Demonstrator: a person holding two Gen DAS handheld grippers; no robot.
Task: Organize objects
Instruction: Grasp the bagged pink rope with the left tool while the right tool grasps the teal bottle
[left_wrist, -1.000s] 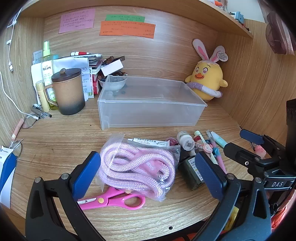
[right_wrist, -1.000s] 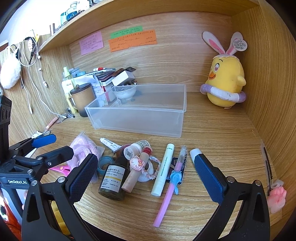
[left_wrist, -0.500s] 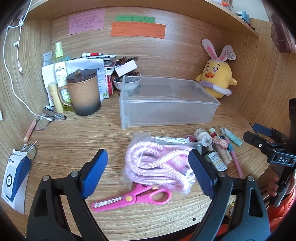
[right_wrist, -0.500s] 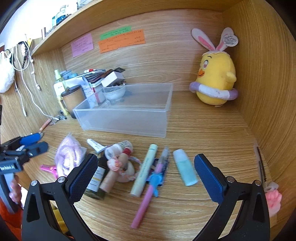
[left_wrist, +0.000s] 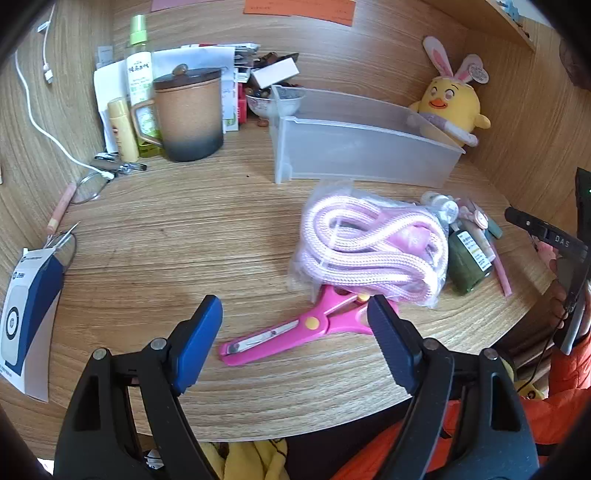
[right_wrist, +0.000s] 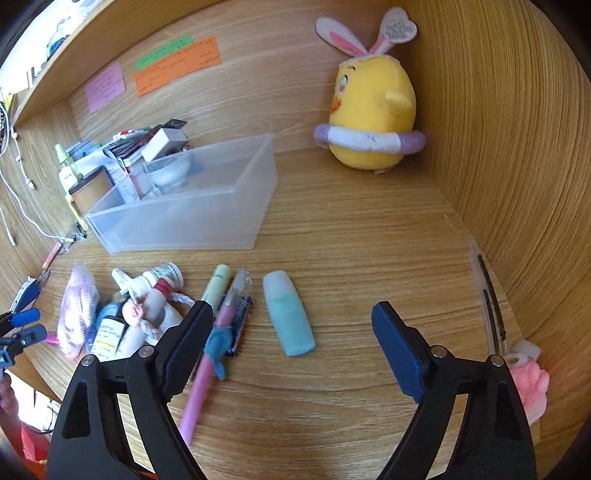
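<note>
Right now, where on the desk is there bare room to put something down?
Bare wood lies between the mug and the rope bag, and between the clear bin and the plush chick. The bottles and pens are crowded.

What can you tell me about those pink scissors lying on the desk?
The pink scissors look like small plastic-handled ones, with short metal blades in pink casing and a yellow pivot. They lie flat on the wooden desk, blades shut, tips pointing to the lower left of the left wrist view. The handle loops are tucked under the clear bag of pink rope, which rests on them. The left gripper hangs just over them with jaws apart, not touching. The right wrist view shows only a sliver of pink.
</note>
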